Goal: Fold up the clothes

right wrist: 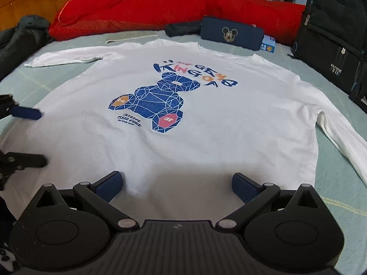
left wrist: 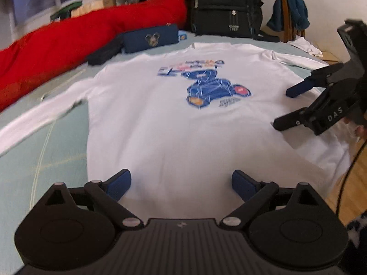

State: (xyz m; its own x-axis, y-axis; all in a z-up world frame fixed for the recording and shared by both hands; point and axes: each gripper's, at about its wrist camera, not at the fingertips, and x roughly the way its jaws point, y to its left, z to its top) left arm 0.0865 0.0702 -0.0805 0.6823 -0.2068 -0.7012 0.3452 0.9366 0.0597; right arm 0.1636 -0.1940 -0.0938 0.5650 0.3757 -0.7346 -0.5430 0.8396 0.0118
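Note:
A white long-sleeved shirt with a blue bear print lies flat, front up, on the pale green bed sheet. Both sleeves are spread outward. My left gripper stands open over the shirt's hem with nothing between its blue pads. It also shows at the left edge of the right wrist view, just above the shirt's side. My right gripper is open over the hem further along. In the left wrist view it hangs open over the shirt's right edge.
A red duvet runs along the far side. A navy pencil case and a black pouch lie by the collar. A black backpack stands at the far corner. Wooden floor lies beyond the bed edge.

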